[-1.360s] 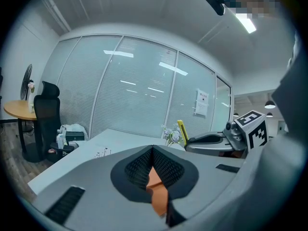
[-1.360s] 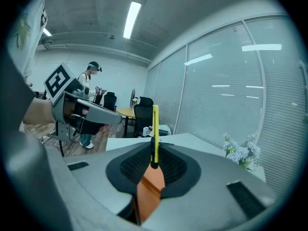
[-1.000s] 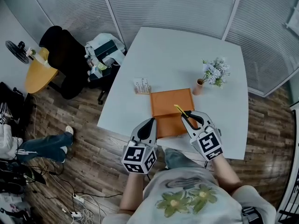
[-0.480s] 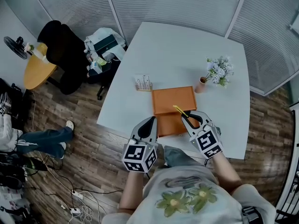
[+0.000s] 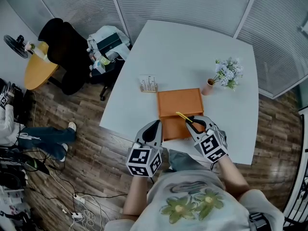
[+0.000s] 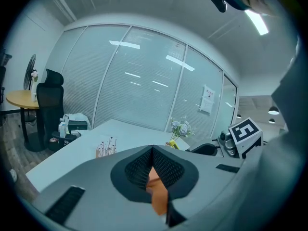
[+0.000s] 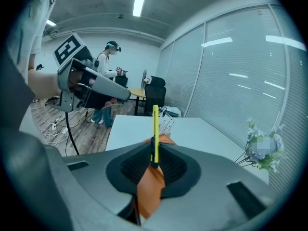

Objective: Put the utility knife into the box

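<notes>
An orange box [image 5: 179, 102] lies flat on the white table [image 5: 192, 47], near its front edge. My right gripper [image 5: 191, 121] hangs over the box's right front part and is shut on a slim yellow utility knife [image 5: 183, 116]. The knife points away to the upper left. In the right gripper view the knife [image 7: 155, 129] stands upright between the pads, with the box [image 7: 150, 189] showing below it. My left gripper [image 5: 153, 128] is at the box's front left corner, shut and holding nothing. Through its jaws the box [image 6: 156, 191] shows as an orange strip.
A small vase of pale flowers [image 5: 225, 74] stands beyond the box on the right. A little card holder [image 5: 148, 84] stands beyond it on the left. A black chair [image 5: 67, 57], a yellow round table [image 5: 37, 73] and floor cables lie left. A person [image 7: 109, 64] stands farther off.
My right gripper with the knife has drifted slightly left and nearer over the box. The left gripper has kept its place.
</notes>
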Available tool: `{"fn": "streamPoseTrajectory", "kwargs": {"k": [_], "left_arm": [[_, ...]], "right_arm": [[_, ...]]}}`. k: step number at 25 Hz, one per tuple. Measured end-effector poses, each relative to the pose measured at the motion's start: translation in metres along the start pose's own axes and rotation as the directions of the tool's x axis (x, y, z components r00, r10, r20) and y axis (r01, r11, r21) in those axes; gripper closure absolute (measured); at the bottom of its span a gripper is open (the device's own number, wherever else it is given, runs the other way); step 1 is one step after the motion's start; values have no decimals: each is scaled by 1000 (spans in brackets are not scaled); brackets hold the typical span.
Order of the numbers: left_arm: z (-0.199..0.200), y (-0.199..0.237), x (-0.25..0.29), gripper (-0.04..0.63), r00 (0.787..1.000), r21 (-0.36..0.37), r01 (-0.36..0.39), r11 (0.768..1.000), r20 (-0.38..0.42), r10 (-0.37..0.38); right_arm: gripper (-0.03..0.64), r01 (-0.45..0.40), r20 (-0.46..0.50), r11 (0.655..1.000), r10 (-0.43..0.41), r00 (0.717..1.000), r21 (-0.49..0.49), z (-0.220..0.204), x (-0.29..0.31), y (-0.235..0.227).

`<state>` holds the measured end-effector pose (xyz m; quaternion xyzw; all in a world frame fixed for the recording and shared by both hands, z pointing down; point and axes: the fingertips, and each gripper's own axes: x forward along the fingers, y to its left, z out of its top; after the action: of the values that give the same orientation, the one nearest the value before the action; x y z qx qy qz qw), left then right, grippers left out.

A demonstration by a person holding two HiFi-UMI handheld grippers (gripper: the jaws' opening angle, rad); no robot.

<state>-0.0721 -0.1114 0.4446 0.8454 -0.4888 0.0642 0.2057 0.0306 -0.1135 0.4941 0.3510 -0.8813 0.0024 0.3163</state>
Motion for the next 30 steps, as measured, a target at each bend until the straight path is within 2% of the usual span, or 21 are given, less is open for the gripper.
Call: {"fn": "streamPoseTrajectory", "kwargs": {"k": [30], "left_arm": [[-23,18,28,595,996,2,-23,1000,-85,24]], "right_arm": [[560,-136,-167,987,120,979,-87,-45,45,10]]}}
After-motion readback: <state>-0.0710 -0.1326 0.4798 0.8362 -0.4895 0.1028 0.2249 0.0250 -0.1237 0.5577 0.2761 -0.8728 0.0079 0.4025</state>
